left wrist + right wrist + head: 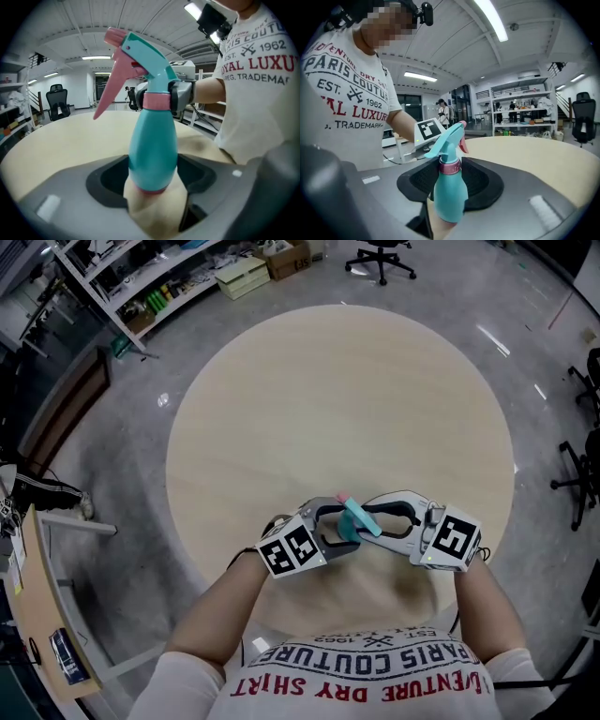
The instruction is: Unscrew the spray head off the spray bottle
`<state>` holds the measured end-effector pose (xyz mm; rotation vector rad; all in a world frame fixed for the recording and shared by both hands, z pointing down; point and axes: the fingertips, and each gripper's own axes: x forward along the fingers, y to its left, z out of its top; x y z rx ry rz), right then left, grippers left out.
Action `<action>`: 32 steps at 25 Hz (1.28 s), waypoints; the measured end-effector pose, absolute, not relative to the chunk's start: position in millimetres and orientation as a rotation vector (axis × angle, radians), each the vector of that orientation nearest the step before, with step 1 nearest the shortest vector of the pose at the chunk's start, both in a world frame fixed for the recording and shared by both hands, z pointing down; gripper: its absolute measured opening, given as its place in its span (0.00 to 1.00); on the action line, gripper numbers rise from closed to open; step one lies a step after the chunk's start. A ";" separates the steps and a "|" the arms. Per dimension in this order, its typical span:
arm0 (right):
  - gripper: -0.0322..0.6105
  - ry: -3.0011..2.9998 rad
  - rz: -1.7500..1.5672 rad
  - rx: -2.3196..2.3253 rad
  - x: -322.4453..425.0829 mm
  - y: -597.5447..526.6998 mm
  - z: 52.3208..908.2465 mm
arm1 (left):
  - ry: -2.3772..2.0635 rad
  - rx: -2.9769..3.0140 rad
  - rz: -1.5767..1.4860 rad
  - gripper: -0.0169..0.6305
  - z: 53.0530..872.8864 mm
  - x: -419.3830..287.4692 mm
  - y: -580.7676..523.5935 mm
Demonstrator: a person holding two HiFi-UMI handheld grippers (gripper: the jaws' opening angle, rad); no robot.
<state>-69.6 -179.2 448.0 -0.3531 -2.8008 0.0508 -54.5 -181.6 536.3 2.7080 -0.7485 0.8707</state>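
Seen from above, the bottle (351, 532) is mostly hidden between the left claw (337, 525) and the right claw (377, 514). Looking along the left claw, the right one sits largely behind the bottle's neck. Looking along the right claw, the bottle hides the left claw except its marker cube (427, 130).

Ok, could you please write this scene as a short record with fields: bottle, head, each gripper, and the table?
bottle: teal spray bottle, held between both grippers
head: teal spray head with pink trigger and pink collar, seated on the bottle, not yet off
left gripper: shut on the lower body of the bottle
right gripper: shut at the pink collar
table: round, pale wood, below the grippers
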 end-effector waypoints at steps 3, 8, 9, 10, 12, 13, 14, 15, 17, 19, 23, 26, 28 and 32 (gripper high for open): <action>0.40 -2.874 0.212 -0.150 -66.0 -187.1 444.9 | -0.882 2.642 0.840 0.52 536.5 -54.7 -186.3; 0.40 -2.881 0.276 0.230 -60.6 -191.1 446.6 | -1.176 2.474 0.730 0.52 536.9 -50.1 -189.7; 0.40 -2.875 0.267 0.276 -61.6 -190.4 447.8 | -1.228 2.444 0.714 0.52 537.0 -49.7 -190.0; 0.39 -2.870 0.254 0.320 -62.3 -191.0 448.6 | -1.274 2.416 0.702 0.52 536.8 -48.7 -190.6; 0.34 -2.858 0.225 0.393 -61.5 -195.7 448.8 | -1.342 2.367 0.691 0.52 535.6 -46.0 -192.8; 0.30 -2.853 0.211 0.417 -60.4 -198.3 448.2 | -1.364 2.347 0.688 0.52 535.0 -44.8 -194.1; 0.30 -2.850 0.199 0.430 -59.5 -200.1 447.6 | -1.377 2.333 0.684 0.52 534.5 -43.9 -195.1; 0.29 -2.849 0.186 0.432 -58.8 -200.5 447.5 | -1.382 2.327 0.682 0.52 534.4 -43.3 -195.6; 0.28 -2.853 0.158 0.412 -58.2 -198.3 447.8 | -1.364 2.346 0.687 0.52 535.5 -43.0 -194.3; 0.27 -2.859 0.139 0.351 -59.3 -193.8 446.3 | -1.307 2.400 0.696 0.52 537.7 -43.6 -189.7; 0.26 -2.851 0.052 0.000 -57.7 -175.1 448.5 | -1.053 2.580 0.753 0.52 538.5 -46.9 -174.6; 0.25 -2.803 -0.064 -0.293 -58.0 -163.8 449.0 | -0.829 2.683 0.839 0.52 537.9 -48.3 -165.5; 0.25 -2.768 -0.080 -0.388 -59.1 -162.9 448.1 | -0.754 2.696 0.882 0.52 537.1 -48.6 -164.7; 0.26 -2.767 -0.057 -0.413 -59.6 -164.5 448.3 | -0.752 2.696 0.874 0.52 535.8 -48.3 -165.8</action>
